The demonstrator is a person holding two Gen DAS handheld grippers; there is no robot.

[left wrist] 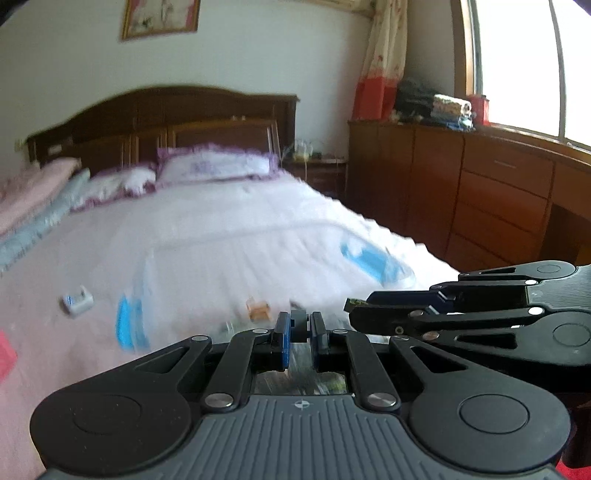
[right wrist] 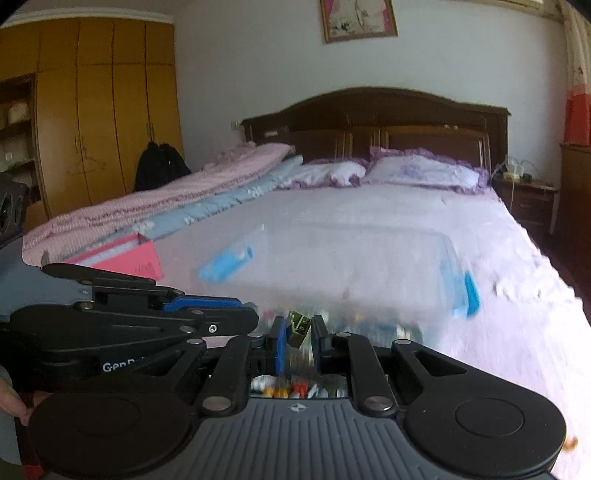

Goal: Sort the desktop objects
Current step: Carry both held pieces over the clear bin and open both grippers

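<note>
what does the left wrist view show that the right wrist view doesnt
Only the left wrist view: a window, a long wooden dresser with folded cloth on top, a small white object and an orange item on the sheet.

Only the right wrist view: a yellow wardrobe, a dark bag at its foot and a pink box.

Both: the bed, its dark headboard, the framed picture, the clear blue-latched bin, and both tools, the left tool and right tool, each shut on a small dark piece.

Matt black plastic left gripper; glossy dark wood headboard; clear plastic box at twelve o'clock; soft cloth bedspread.
</note>
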